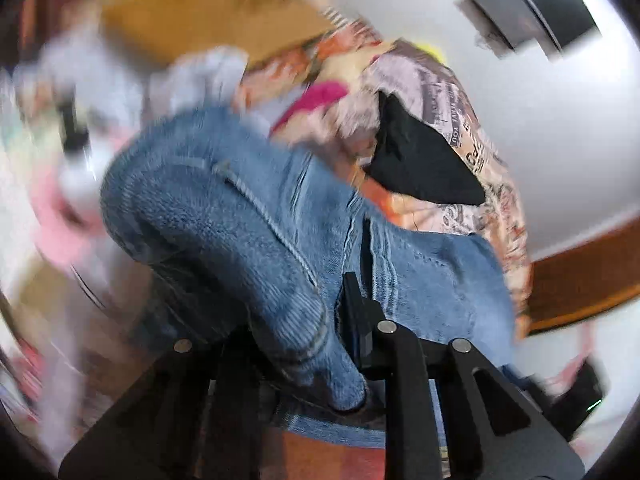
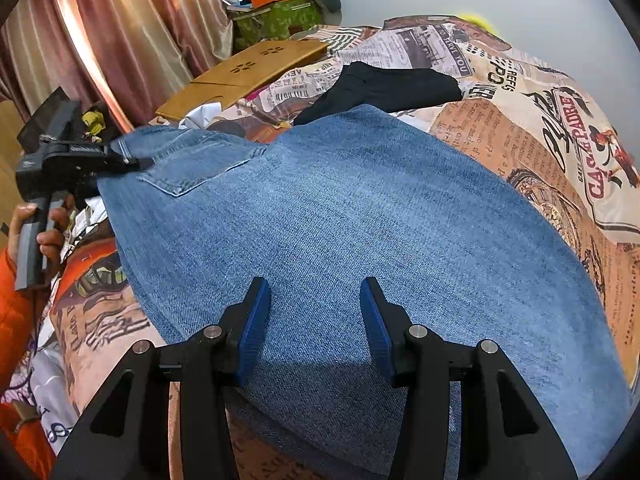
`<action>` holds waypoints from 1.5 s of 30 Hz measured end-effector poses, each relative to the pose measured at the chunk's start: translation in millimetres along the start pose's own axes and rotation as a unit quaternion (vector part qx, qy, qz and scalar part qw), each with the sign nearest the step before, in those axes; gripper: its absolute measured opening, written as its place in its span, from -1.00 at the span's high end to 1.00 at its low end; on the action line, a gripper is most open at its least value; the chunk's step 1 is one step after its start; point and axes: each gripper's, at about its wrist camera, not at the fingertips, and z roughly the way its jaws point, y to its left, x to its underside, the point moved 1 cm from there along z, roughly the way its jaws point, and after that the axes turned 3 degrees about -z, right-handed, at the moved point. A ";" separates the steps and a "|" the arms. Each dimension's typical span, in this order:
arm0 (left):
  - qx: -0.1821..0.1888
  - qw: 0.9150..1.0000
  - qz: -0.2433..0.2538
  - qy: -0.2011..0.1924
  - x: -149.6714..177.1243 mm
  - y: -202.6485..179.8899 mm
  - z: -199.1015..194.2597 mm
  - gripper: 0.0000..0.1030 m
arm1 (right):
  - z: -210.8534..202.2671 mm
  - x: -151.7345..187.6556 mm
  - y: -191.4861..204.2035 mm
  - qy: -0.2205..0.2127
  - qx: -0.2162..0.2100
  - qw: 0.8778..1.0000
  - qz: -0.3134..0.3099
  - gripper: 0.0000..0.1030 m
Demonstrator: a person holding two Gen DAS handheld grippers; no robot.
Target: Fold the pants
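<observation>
Blue jeans [image 2: 360,220] lie spread across the printed bedspread [image 2: 540,140], back pocket towards the left. My right gripper [image 2: 314,312] stands open just over the denim near its front edge, blue pads [image 2: 256,320] apart with only flat cloth below them. My left gripper [image 2: 132,162], held by a hand [image 2: 44,232], sits at the waistband on the far left edge. In the blurred left wrist view, a bunched fold of the jeans [image 1: 224,208] is pinched in the left gripper [image 1: 320,320]; one black finger [image 1: 356,308] shows and the denim hides the other.
A black garment [image 2: 392,88] lies on the bed beyond the jeans. A wooden lap desk [image 2: 240,76] rests at the back left, with a cluttered green box [image 2: 276,20] and curtains [image 2: 120,40] behind. An orange sleeve [image 2: 16,320] is at the left edge.
</observation>
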 end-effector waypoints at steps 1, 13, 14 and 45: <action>-0.019 0.999 0.047 -0.021 0.1 -14.9 -9.4 0.59 | 0.0 0.1 0.2 0.000 0.000 1.000 -0.001 0.15; -0.007 0.998 -0.019 0.057 14.8 58.5 6.1 -0.03 | 0.5 0.0 0.2 0.000 -0.004 1.000 0.004 0.15; -0.005 0.997 -0.049 0.051 14.1 74.8 0.5 -0.07 | 0.4 -0.2 0.2 0.000 -0.004 1.000 0.004 0.15; -0.199 0.968 0.154 -0.001 22.5 26.3 -30.1 0.16 | -20.0 10.7 -15.4 -0.004 0.004 0.999 0.046 0.13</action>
